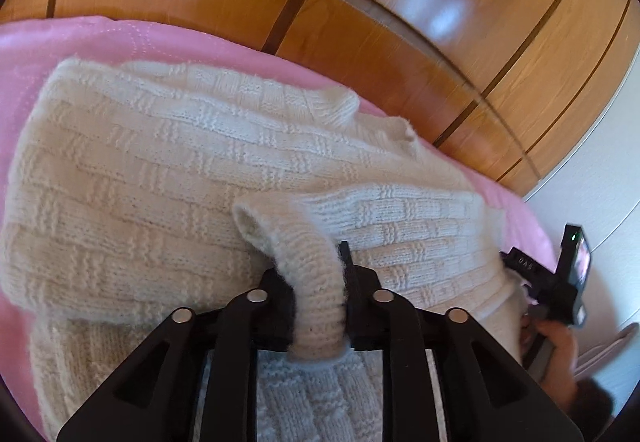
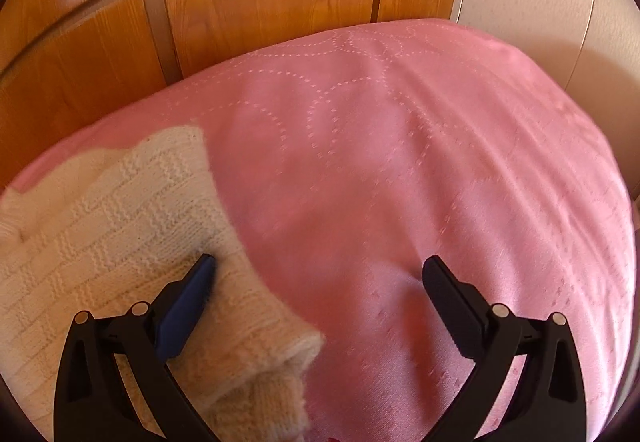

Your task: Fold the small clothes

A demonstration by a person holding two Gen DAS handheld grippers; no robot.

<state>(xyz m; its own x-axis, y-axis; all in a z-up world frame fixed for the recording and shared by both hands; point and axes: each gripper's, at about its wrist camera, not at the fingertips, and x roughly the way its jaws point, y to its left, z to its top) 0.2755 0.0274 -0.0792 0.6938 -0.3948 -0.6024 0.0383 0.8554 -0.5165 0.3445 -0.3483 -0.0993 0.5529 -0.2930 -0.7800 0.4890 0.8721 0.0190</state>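
My left gripper (image 1: 316,294) pinches the ribbed cuff (image 1: 308,274) of a cream knitted sweater (image 1: 168,178) lying on the pink bedspread (image 2: 400,162) beside wooden panelling (image 1: 360,2). My right gripper (image 2: 320,274) stands spread, 1 finger (image 2: 188,302) over the knit, perhaps touching it, the other over bare bedspread.

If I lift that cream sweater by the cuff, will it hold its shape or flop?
Likely floppy: the cuff bends limply over where the left gripper pinches it. The sweater is a thick, soft knit, so it probably sags and drags on the pink bedspread. Its fuzzy surface should resist slipping.
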